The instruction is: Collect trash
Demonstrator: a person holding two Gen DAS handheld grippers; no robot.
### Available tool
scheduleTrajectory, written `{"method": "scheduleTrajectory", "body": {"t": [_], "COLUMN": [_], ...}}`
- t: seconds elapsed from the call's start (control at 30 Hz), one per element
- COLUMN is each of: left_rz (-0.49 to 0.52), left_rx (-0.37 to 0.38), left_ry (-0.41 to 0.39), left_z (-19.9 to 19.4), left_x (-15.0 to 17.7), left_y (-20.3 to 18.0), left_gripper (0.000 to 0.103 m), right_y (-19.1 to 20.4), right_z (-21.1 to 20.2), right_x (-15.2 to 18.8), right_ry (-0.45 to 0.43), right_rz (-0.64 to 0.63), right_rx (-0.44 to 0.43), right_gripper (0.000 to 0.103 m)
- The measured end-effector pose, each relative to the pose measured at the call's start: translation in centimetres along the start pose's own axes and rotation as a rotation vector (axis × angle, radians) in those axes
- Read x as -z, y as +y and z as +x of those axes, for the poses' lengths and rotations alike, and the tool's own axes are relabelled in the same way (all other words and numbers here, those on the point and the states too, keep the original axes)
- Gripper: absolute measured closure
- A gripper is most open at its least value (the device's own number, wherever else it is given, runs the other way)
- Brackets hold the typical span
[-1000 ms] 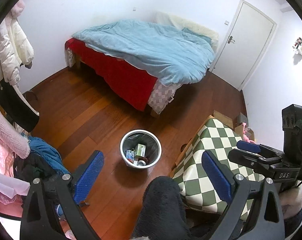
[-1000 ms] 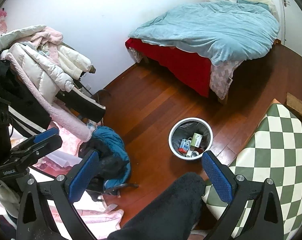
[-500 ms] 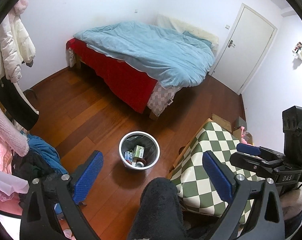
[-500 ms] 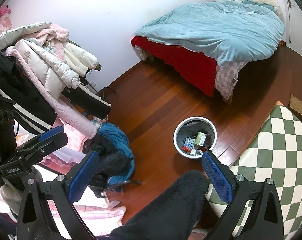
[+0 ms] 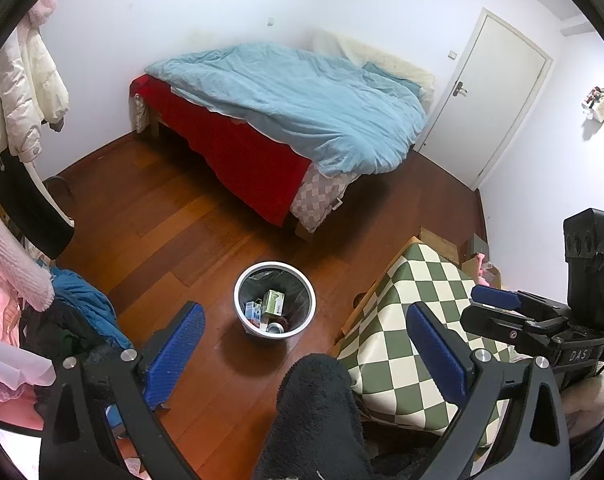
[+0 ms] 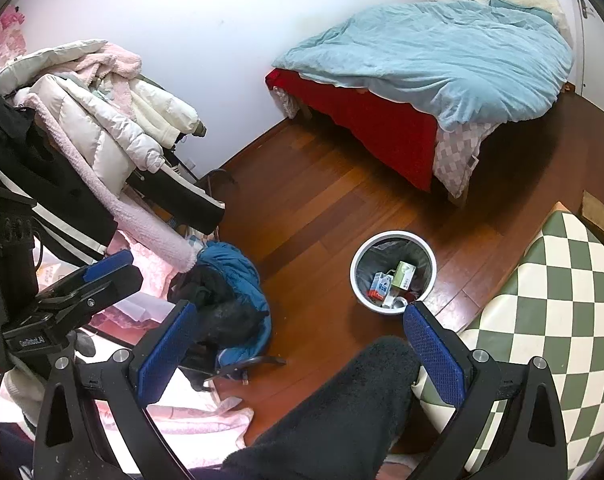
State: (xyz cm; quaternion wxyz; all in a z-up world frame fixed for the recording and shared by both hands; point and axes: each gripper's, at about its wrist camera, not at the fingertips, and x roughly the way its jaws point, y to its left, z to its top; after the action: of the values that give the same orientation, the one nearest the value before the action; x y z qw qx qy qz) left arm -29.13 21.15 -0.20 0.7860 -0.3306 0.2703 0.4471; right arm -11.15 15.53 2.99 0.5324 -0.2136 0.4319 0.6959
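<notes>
Black claw (image 5: 302,344), blue ribbed pads (image 5: 174,354)

A bed (image 5: 270,120) stands against the white wall at the upper middle of the frame, with a rumpled light-blue duvet (image 5: 302,96) over a red sheet (image 5: 238,152). A closed white door (image 5: 498,92) is at the upper right. The floor (image 5: 150,216) is reddish wood. At the lower right sits a table with a green-and-white checked cloth (image 5: 406,320). Along the left edge, white and pink coats (image 6: 102,120) hang in a heap, above a blue jacket (image 6: 238,276) slumped on a chair.
</notes>
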Motion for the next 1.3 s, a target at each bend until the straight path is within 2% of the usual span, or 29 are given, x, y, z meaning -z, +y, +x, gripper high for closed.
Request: {"method": "scheduleTrajectory", "body": {"t": [1.3], "left_rz": [-0.002], "left_rx": [0.017], "left_ry": [0.007], "left_z": [0.1], "left_x": [0.5], "left_y": [-1.4], "left_gripper": [0.000], "right_y": [1.1], "right_z": [-0.2], "right_x": [0.2], "right_ry": [0.018], "right_rz": [-0.018], "right_rx": [-0.017], "right_gripper": [0.000]}}
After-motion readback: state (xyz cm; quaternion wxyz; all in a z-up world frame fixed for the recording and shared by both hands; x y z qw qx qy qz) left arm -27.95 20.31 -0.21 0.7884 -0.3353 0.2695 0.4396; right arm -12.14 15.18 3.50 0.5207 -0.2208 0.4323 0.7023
